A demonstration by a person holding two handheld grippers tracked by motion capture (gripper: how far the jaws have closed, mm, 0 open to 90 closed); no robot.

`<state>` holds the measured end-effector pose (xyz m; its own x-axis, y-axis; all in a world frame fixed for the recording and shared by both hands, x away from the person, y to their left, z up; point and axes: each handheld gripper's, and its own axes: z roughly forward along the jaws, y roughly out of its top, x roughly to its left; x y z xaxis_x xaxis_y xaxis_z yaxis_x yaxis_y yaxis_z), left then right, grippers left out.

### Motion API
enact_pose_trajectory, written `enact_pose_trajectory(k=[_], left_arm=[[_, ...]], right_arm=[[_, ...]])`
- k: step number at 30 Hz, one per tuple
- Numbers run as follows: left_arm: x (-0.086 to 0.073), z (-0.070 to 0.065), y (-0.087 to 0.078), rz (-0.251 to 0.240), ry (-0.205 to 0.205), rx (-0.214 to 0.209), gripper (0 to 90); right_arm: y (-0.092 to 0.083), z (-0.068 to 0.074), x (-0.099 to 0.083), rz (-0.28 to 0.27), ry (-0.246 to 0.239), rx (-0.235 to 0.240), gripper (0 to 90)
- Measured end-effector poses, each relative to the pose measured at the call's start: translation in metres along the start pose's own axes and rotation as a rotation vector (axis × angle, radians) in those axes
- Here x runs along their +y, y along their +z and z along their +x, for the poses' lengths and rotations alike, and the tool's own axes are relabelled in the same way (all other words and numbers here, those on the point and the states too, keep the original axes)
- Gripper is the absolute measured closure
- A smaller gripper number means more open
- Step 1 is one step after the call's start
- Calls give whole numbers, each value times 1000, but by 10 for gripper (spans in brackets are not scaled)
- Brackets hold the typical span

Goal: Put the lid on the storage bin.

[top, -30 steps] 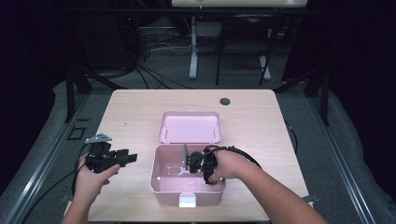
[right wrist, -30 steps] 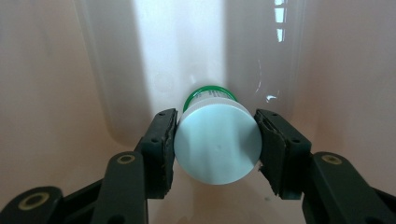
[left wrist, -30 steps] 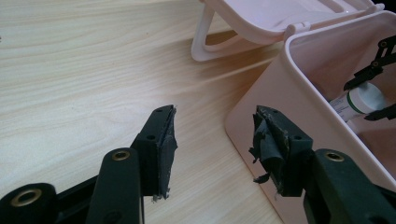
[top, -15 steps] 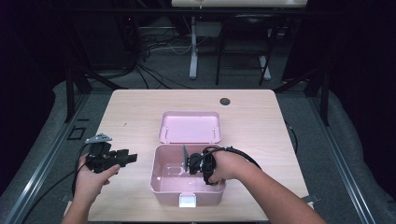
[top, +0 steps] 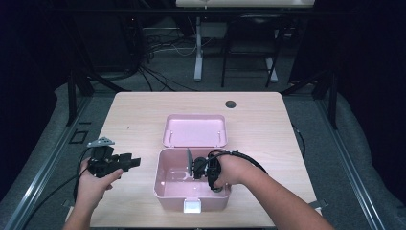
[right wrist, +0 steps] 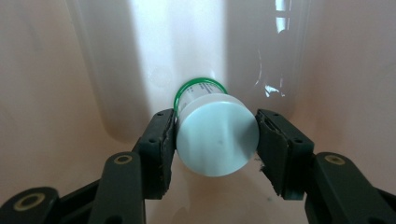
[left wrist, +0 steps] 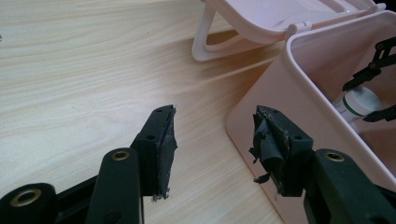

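Right hand (top: 234, 171) reaches down into the pink box (top: 163, 191), forearm slanting in across its right wall. Right gripper (right wrist: 215, 135) sits inside the box; its jaws have just been opening a little, and they bracket the white cap of a small bottle (right wrist: 212, 130) with a green-ringed label. Left pad touches the cap; right pad shows a thin gap, so grip uncertain.

Left hand (top: 93, 179) rests left of the box, well apart. Left gripper (left wrist: 212, 142) points at the box's left wall, jaws wide, nothing between them.

Lid (top: 195, 130) lies open just behind the box. Bare table (top: 129, 120) spreads left of the box.
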<state>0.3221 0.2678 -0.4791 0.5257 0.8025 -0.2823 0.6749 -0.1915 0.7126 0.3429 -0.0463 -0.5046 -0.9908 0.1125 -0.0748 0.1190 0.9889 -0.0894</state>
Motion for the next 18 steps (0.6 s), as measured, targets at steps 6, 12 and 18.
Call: enact_pose_trajectory(k=[6, 12, 18], left_arm=[[0, 0, -1, -2, 0, 0, 490], [0, 0, 0, -2, 2, 1, 490], [0, -1, -1, -3, 3, -1, 490]], right_arm=[[-7, 0, -2, -21, 10, 2, 481], [-19, 0, -6, -52, 22, -5, 481], [-29, 0, -15, -88, 45, -12, 482]])
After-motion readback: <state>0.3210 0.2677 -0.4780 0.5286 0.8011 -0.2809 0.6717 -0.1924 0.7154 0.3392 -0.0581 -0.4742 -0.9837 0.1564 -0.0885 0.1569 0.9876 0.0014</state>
